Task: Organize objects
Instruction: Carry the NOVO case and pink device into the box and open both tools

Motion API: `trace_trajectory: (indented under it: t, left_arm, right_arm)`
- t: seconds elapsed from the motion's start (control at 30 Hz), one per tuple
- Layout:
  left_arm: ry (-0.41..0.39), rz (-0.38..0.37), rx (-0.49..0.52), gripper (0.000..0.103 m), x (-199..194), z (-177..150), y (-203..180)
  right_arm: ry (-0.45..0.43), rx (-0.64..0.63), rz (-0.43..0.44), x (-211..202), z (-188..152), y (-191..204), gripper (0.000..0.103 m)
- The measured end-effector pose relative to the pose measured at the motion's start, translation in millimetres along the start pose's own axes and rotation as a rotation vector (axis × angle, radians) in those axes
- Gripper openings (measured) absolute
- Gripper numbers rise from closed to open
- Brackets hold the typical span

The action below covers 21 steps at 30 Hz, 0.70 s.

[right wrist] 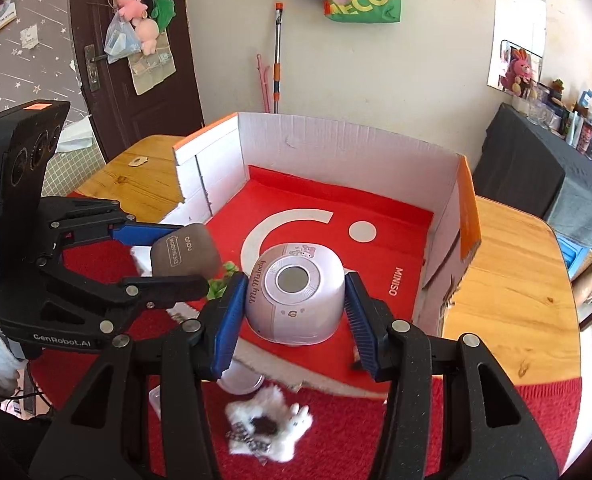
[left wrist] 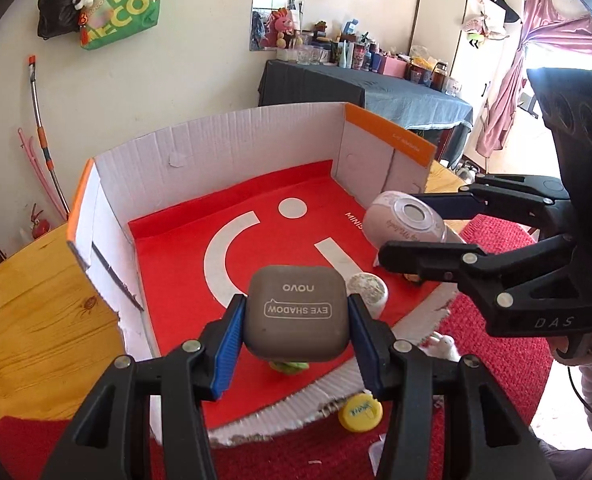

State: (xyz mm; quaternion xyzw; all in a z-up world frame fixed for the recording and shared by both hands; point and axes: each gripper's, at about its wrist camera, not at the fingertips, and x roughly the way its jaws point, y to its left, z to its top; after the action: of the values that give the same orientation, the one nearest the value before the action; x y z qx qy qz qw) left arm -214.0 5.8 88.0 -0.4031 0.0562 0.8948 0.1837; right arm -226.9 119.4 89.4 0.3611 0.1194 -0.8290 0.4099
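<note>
L fingers (left wrist: 232, 344) clamp eyeshadow case (left wrist: 298, 312), flat, label toward cam | R gripper (right wrist: 294, 316) clamps pink cup (right wrist: 294, 294), base toward cam

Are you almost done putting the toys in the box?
Not yet. Both grippers are carrying things over the box: the left gripper holds the eye shadow case, the right gripper holds the pink pot. A small round ball seems to sit inside already. The yellow cap and fluffy white toy wait on the red mat.
</note>
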Motion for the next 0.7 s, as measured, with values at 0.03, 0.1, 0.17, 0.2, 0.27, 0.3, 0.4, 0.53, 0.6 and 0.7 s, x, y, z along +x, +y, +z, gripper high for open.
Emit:
trace_trajectory:
  t: [0.03,0.1,0.17,0.2,0.27,0.3,0.4,0.53,0.6,0.7]
  left_arm:
    - [0.01,0.015,0.001,0.052,6.9,3.8,3.5]
    - [0.03,0.029,0.001,0.052,19.4,9.8,10.3]
    - [0.053,0.025,-0.01,0.052,31.3,14.5,17.4]
    - [0.066,0.019,-0.013,0.052,36.7,16.4,20.1]
    - [0.085,0.022,-0.01,0.052,46.0,18.2,23.8]
    - [0.092,0.027,-0.007,0.052,49.6,19.2,25.3]
    - [0.116,0.027,-0.002,0.052,59.4,20.6,28.6]
    - [0.147,0.025,-0.001,0.052,69.3,20.6,32.1]
    - [0.157,0.023,-0.007,0.052,72.9,19.9,33.6]
    - [0.171,0.022,-0.013,0.052,77.4,18.5,35.0]
  right_arm:
    - [0.021,0.004,0.005,8.8,3.9,-4.1,0.047]
    - [0.06,0.001,0.004,25.2,8.8,-10.5,0.047]
    - [0.094,-0.003,-0.002,39.3,12.2,-16.0,0.047]
    - [0.111,-0.005,-0.004,45.7,13.4,-18.5,0.047]
    - [0.141,-0.008,-0.011,56.8,14.8,-22.6,0.047]
    - [0.158,-0.01,-0.012,61.8,15.4,-24.3,0.047]
    - [0.2,-0.018,-0.014,73.5,17.1,-26.3,0.047]
    - [0.239,-0.025,-0.029,86.0,18.7,-28.8,0.047]
    - [0.256,-0.025,-0.029,91.1,19.0,-28.8,0.047]
    - [0.283,-0.038,-0.039,97.7,16.9,-26.7,0.047]
